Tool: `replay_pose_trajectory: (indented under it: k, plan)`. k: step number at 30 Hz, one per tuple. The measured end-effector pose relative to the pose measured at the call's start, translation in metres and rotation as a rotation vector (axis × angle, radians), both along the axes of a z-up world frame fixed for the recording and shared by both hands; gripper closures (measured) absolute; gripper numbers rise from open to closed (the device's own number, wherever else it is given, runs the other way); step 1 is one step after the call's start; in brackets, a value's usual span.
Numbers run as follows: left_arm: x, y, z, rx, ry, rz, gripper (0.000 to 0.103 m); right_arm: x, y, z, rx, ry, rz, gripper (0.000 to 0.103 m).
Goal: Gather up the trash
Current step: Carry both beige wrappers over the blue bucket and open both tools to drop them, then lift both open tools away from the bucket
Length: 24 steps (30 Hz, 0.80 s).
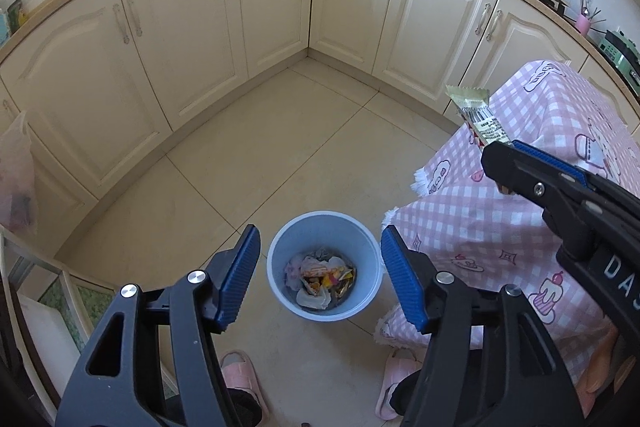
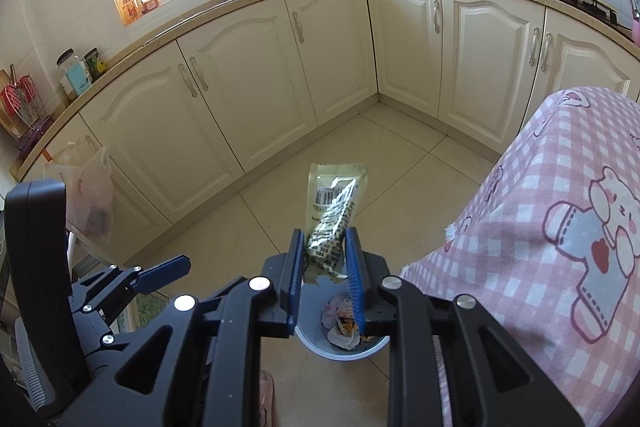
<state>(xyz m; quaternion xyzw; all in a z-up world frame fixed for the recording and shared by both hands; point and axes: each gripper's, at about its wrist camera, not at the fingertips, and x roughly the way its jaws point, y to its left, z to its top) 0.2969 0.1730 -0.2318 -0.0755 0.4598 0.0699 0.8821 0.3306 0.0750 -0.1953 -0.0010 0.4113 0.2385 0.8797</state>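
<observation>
A pale blue bin (image 1: 280,291) stands on the tiled floor, holding crumpled wrappers (image 1: 324,279). My left gripper (image 1: 320,239) hovers straight above it with its blue pads wide apart and nothing between them. To the right and higher, my right gripper (image 1: 500,163) is shut on a cream snack wrapper (image 1: 476,115) with a barcode. In the right wrist view that wrapper (image 2: 334,187) sticks up from between the pads of the right gripper (image 2: 323,235), and the bin (image 2: 320,343) shows partly below the jaws. One left finger (image 2: 168,269) is visible at the left.
A table draped in a pink checked cloth (image 1: 480,219) stands right beside the bin. Two pink slippers (image 1: 240,375) (image 1: 394,371) lie near the bottom edge. Cream cabinets (image 1: 180,39) ring the floor. A plastic bag (image 2: 86,195) hangs at the left.
</observation>
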Motion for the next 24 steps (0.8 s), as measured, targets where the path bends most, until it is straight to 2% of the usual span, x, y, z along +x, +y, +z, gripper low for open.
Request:
replay_pose_trajectory:
  k: [6,7,8,9,10,13,15,20,24]
  plan:
    - [-0.004,0.014,0.004,-0.004,-0.008,0.04,0.043,0.005,0.011,0.004,0.011,-0.018,0.006,0.08]
    - [-0.005,0.016,0.005,-0.003,-0.011,0.045,0.043,0.006,0.013,0.005,0.018,-0.03,0.004,0.077]
    - [-0.005,0.018,0.008,-0.002,-0.015,0.053,0.041,0.007,0.015,0.007,0.023,-0.045,0.001,0.073]
    - [-0.006,0.019,0.01,-0.003,-0.021,0.057,0.039,0.008,0.017,0.007,0.025,-0.052,-0.002,0.064]
    - [-0.007,0.02,0.012,-0.001,-0.026,0.063,0.038,0.01,0.018,0.008,0.027,-0.055,-0.009,0.06]
    - [-0.011,0.018,0.02,0.012,-0.044,0.068,0.027,0.009,0.016,0.012,0.029,-0.059,-0.008,0.06]
    - [-0.017,0.016,0.029,0.017,-0.066,0.061,0.026,0.005,0.015,0.016,0.018,-0.071,-0.009,0.06]
    - [-0.028,0.001,0.053,0.027,-0.112,0.029,0.019,-0.014,-0.01,0.033,0.002,-0.1,-0.057,0.058]
    - [-0.042,-0.016,0.078,0.039,-0.168,-0.01,0.017,-0.043,-0.042,0.061,-0.017,-0.168,-0.123,0.052]
